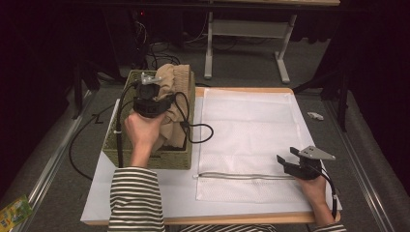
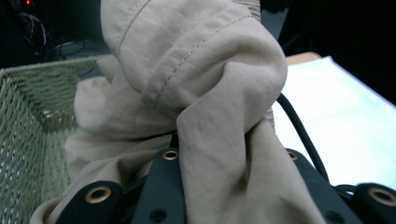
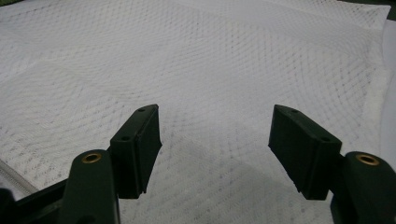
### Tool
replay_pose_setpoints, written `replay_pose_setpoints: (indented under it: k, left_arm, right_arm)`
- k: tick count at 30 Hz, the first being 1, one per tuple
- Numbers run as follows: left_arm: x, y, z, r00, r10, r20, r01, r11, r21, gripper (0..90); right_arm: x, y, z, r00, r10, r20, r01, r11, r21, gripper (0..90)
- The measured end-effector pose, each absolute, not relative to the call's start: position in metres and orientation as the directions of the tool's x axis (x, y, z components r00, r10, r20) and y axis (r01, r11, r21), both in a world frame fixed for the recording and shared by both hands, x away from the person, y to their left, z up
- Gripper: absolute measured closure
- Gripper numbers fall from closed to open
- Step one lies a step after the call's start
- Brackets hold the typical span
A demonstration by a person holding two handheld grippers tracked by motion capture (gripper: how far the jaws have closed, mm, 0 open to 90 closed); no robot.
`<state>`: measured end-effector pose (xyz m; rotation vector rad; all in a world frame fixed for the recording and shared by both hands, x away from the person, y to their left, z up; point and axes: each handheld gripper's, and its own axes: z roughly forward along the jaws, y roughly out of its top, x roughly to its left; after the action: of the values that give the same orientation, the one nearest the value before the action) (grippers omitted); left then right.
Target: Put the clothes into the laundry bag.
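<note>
On the surface (image 1: pixel 145 203), a white mesh bag (image 1: pixel 246 140) lies flat at centre. At 9 o'clock, a woven basket (image 1: pixel 118 140) holds tan cloth (image 1: pixel 169 92), pinched by the left gripper (image 2: pixel 205 154). At 4 o'clock, the right gripper (image 3: pixel 215 140) hovers, jaws spread wide.

**Basket crowded, mesh bag side open**

At my nine o'clock the wicker basket (image 1: pixel 145 159) walls and the bunched tan cloth (image 1: pixel 170 89) block passage. At three o'clock I see flat white mesh bag (image 1: pixel 246 125), free to cross.
</note>
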<state>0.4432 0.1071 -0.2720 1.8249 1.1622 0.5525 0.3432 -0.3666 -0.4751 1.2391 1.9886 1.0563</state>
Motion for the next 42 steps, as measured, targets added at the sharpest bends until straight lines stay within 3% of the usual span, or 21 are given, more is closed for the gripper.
replay_pose_setpoints:
  k: [15, 29, 42]
  left_arm:
    - [0.428, 0.068, -0.239, 0.56, 0.827, -0.04, 0.387, -0.219, 0.896, 75.7]
    - [0.424, 0.044, -0.226, 0.624, 0.78, -0.051, 0.36, -0.23, 0.904, 75.6]
    - [0.422, 0.002, -0.219, 0.716, 0.695, -0.066, 0.336, -0.26, 0.905, 75.6]
  right_arm:
    - [0.342, -0.368, -0.475, -0.412, 0.91, -0.045, 0.458, 0.249, 0.853, 34.1]
    - [0.342, -0.37, -0.474, -0.395, 0.918, -0.025, 0.465, 0.223, 0.857, 35.5]
    - [0.338, -0.38, -0.473, -0.277, 0.961, 0.015, 0.452, 0.117, 0.884, 37.3]
